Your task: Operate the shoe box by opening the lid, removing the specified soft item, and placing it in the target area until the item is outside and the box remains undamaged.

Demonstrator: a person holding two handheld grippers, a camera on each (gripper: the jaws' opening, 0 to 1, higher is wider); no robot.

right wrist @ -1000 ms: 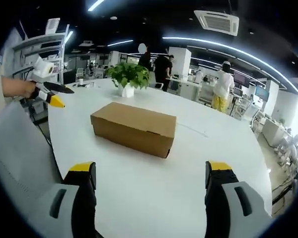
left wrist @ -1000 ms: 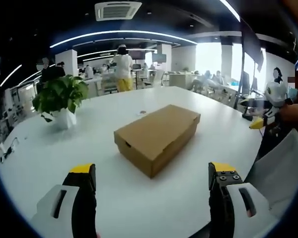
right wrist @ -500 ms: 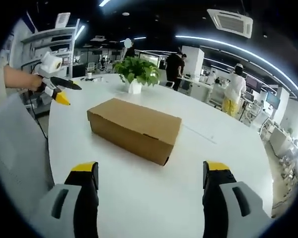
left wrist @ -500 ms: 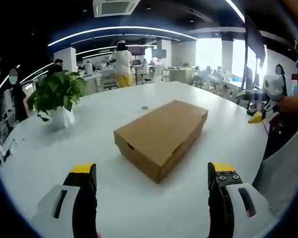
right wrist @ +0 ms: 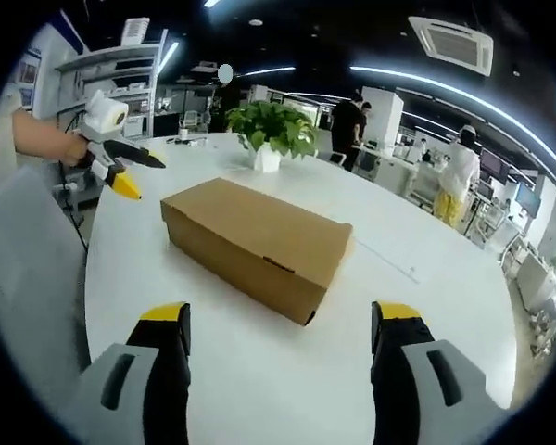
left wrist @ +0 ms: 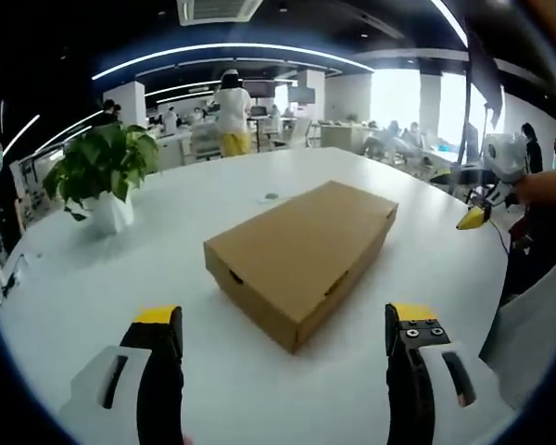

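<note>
With both grippers' jaws wide open, I risk crushing the closed box (left wrist: 301, 258) mid-frame if I pinch its lid carelessly.

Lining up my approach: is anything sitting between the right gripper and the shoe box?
Nothing: in the right gripper view, bare white table runs from the open right gripper to the closed shoe box.
</note>
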